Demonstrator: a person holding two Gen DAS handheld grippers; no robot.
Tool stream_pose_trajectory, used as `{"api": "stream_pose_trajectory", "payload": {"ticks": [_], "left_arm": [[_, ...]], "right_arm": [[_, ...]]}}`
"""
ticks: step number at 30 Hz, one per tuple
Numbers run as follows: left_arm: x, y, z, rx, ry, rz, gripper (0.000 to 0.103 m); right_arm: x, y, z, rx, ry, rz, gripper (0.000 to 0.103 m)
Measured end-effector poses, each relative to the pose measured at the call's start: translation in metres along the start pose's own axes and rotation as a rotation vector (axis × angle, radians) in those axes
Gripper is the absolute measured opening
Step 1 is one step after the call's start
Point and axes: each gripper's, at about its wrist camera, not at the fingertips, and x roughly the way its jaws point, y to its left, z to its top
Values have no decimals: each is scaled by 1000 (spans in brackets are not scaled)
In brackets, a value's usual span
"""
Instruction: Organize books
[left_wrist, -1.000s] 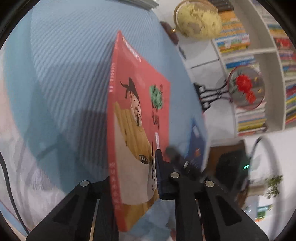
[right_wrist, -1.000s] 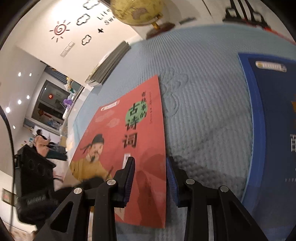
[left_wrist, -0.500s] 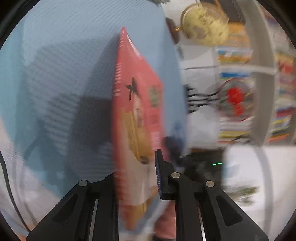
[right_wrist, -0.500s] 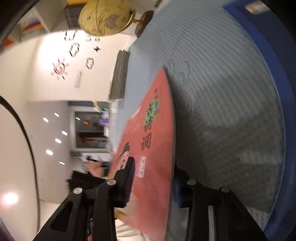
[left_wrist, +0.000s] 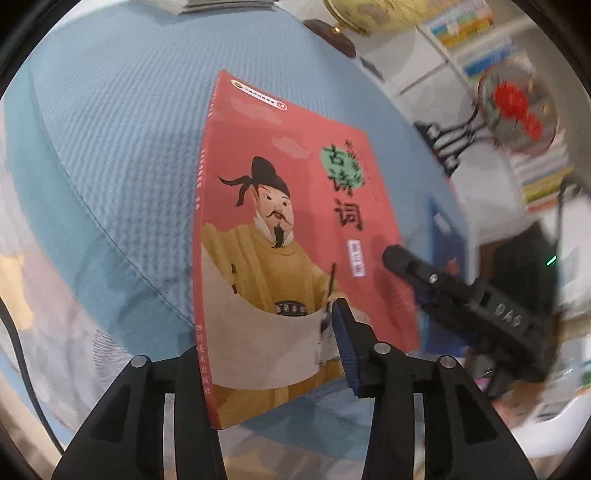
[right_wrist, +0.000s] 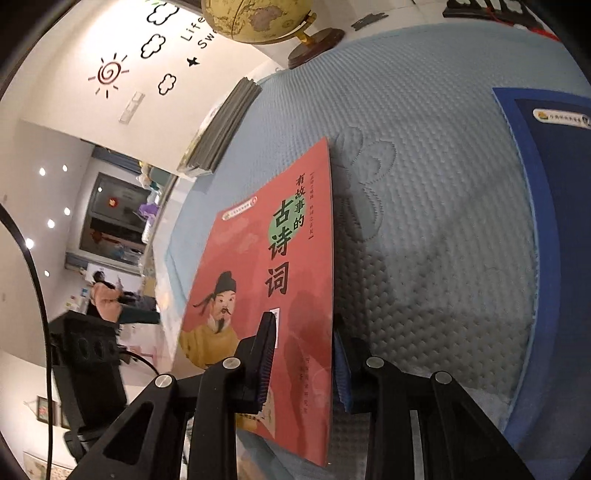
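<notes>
Gripping red book (right_wrist: 280, 295) edge, right hand-held gripper (right_wrist: 303, 354), left hand-held gripper (left_wrist: 266, 343) opening around spine, blue book (right_wrist: 554, 221) beside, globe (right_wrist: 258, 18) behind.

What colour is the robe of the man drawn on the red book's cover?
Mustard yellow robe on the red book; clearest in the left wrist view.

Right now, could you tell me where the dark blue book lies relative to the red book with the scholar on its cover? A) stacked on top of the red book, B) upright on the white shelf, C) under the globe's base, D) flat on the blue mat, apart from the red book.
D: in the right wrist view the dark blue book lies flat on the blue mat, with bare mat between it and the red book.
</notes>
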Motion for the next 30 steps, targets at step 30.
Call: {"api": "stream_pose_trajectory", "payload": {"ticks": [30], "left_arm": [[-95, -12, 181, 454, -138, -146, 39]], "right_arm": [[38, 145, 67, -45, -363, -18, 31]]}}
